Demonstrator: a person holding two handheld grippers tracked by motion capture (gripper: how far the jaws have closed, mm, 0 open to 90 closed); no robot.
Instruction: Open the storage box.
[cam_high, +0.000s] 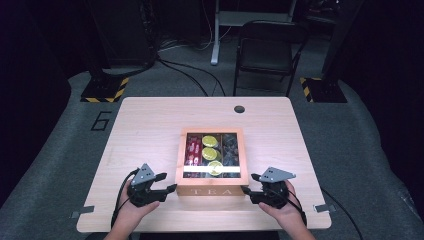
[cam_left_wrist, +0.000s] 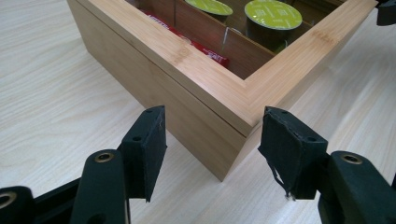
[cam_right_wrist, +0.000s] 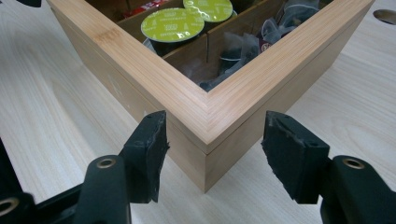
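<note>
Landmark: the box (cam_high: 212, 162), a bamboo box with a glass-paned lid, sits a little toward your side of the table (cam_high: 150, 125), its front wall facing you.
Room left of box: bare tabletop runs from the box's left wall out to the table's left edge; your left gripper (cam_high: 167, 182) is the one thing in it.
Room behind box: open wood up to a round cable hole (cam_high: 239, 109) near the far edge.
Room right of box: bare tabletop to the right edge; your right gripper (cam_high: 248, 183) sits in it, close to the near edge.
Floor mark: a "6" (cam_high: 101, 121) lies on the floor left of the table.
Box writing: "TEA" (cam_high: 212, 192) reads across the front wall.
Box left compartment: red packets (cam_left_wrist: 205, 51) with white print too small to read.
Box middle compartment: green-topped capsules (cam_right_wrist: 173, 23); their lid print is too fine to read.
Box right compartment: dark sachets (cam_right_wrist: 243, 46), no legible label.
Left gripper jaws: your jaws stand wide apart, straddling the box's front-left corner (cam_left_wrist: 229, 154); both pads are just clear of the wood and hold nothing.
Right gripper jaws: equally wide, straddling the front-right corner (cam_right_wrist: 205, 154); pads near the walls but not touching, nothing held.
</note>
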